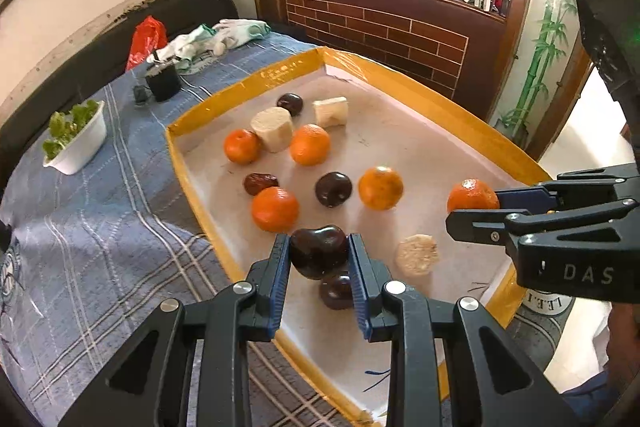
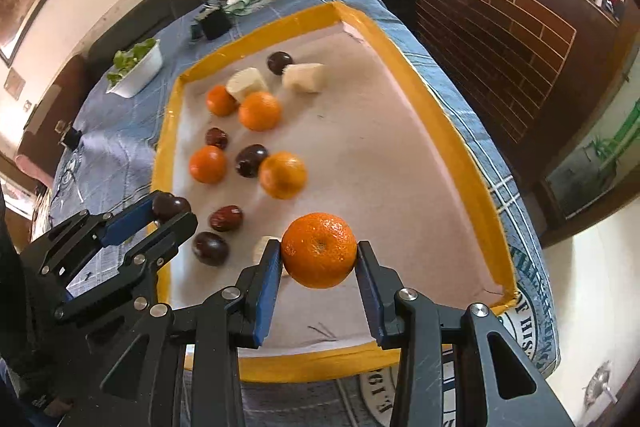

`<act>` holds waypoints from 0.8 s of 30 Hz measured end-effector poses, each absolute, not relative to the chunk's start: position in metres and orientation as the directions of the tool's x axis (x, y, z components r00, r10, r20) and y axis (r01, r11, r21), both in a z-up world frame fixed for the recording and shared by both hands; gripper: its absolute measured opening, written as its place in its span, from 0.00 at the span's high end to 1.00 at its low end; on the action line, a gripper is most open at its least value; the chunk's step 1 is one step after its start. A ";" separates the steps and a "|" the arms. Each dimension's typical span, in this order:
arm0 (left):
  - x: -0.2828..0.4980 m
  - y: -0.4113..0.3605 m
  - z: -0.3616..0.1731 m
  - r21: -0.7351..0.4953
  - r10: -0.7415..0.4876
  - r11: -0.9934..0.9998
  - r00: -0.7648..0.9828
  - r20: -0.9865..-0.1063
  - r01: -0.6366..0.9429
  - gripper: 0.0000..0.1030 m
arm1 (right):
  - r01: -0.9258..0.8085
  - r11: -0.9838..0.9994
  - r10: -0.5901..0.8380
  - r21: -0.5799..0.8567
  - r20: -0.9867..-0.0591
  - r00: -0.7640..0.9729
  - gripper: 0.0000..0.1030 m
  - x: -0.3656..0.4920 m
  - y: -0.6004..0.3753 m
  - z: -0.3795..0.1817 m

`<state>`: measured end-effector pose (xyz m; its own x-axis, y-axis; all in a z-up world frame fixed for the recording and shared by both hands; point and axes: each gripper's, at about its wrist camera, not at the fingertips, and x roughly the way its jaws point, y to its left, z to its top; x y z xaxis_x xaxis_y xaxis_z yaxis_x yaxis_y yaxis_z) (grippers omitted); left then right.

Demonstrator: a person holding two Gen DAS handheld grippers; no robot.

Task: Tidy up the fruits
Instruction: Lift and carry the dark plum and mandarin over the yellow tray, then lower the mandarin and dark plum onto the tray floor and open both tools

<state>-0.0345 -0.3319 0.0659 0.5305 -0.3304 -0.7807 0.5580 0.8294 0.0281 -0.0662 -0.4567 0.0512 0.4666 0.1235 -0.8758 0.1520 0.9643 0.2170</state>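
Both grippers carry fruit above the tray — the left gripper clamped on a dark plum, the right gripper on an orange — apparently to group like with like among the scattered fruit.

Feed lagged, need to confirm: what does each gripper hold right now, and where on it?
Left gripper clamps a dark purple plum across its sides. Right gripper clamps a round orange tangerine across its sides.
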 end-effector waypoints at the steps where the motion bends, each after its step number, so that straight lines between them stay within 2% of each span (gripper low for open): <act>1: -0.035 -0.333 0.065 0.023 -0.335 0.828 0.526 -0.782 0.561 0.73 | 0.156 0.964 0.122 0.216 -0.878 0.463 0.60 -0.066 -0.458 0.050; 12: -0.046 -0.358 0.055 -0.039 -0.422 0.757 0.444 -0.791 0.652 0.73 | 0.179 0.960 0.121 0.216 -0.893 0.433 0.60 -0.055 -0.472 0.038; 24: -0.053 -0.367 0.043 -0.042 -0.425 0.731 0.406 -0.809 0.681 0.73 | 0.143 0.965 0.143 0.221 -0.896 0.420 0.60 -0.037 -0.469 0.033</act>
